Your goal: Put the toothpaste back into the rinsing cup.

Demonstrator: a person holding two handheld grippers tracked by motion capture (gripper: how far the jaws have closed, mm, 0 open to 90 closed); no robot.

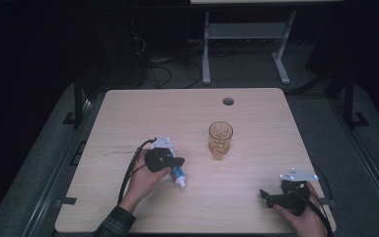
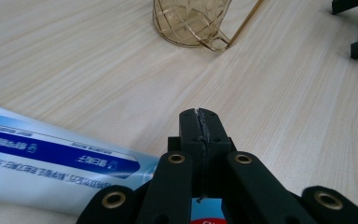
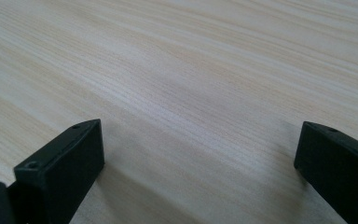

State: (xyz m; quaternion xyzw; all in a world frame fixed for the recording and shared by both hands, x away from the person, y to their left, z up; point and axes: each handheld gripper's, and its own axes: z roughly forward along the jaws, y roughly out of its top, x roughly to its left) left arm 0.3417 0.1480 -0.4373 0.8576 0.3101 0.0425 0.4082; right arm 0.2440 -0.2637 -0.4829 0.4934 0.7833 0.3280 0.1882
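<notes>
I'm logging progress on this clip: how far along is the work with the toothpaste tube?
Nothing looks finished: the white-and-blue toothpaste tube lies flat on the pale wooden table, apart from the upright amber ribbed glass cup. In hand: the left gripper sits over the tube, jaws shut; whether they pinch it is unclear. The right gripper waits open over bare wood. Probably left: lifting the tube towards the cup.

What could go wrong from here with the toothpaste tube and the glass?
The left gripper is shut with its fingers meeting above the toothpaste tube, so it may have no real hold on it; a lift could come up empty or drop it. The amber glass stands upright just past the tube, so a sweep forward might tip it. The right gripper is open, apart from both.
</notes>
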